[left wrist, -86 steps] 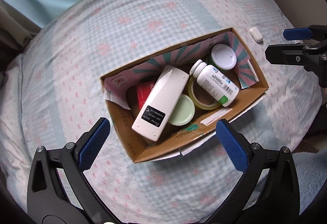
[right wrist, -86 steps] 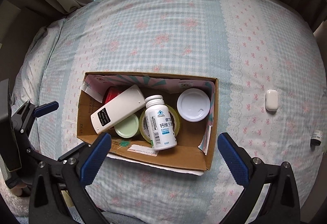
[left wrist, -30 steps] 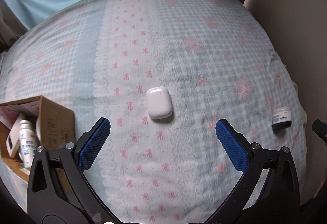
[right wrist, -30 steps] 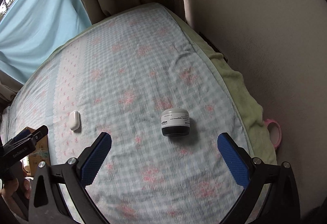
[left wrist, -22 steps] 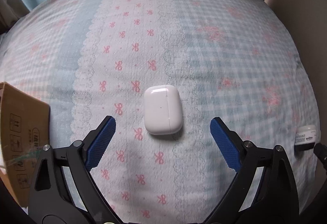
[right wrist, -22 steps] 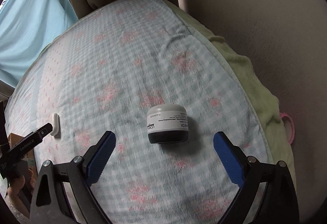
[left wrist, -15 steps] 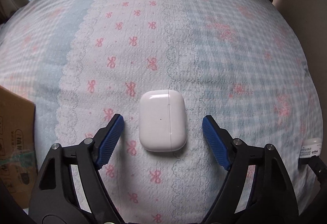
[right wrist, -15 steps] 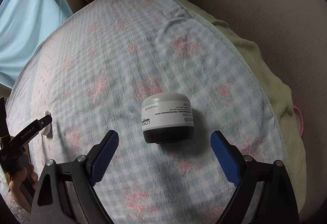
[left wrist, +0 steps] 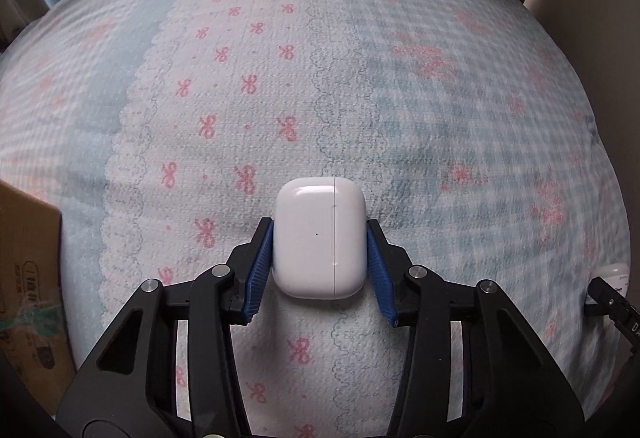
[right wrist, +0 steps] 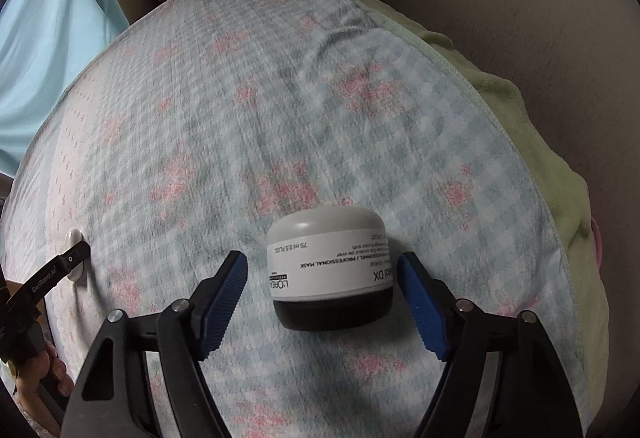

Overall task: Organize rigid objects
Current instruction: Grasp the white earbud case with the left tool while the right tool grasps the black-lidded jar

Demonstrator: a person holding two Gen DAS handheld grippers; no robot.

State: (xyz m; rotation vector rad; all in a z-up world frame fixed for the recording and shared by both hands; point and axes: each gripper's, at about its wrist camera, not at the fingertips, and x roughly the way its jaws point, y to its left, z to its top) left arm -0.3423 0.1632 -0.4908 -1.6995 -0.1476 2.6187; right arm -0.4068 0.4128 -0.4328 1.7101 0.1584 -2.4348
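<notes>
Left hand-held gripper (left wrist: 320,262) just closed, pads clamping white earbud case (left wrist: 319,236); right hand-held gripper (right wrist: 322,304) closing, jar (right wrist: 330,268) between, left pad apart; cardboard box (left wrist: 28,278) at 9 o'clock on bed (left wrist: 360,78).

Your way across the bed (left wrist: 360,78) lies bare; only the cardboard box (left wrist: 28,278) blocks its left edge.

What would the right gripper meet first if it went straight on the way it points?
Probably the bedspread: the right gripper points steeply down with the jar already between its fingers, which have just been closing, apparently not yet touching it.
</notes>
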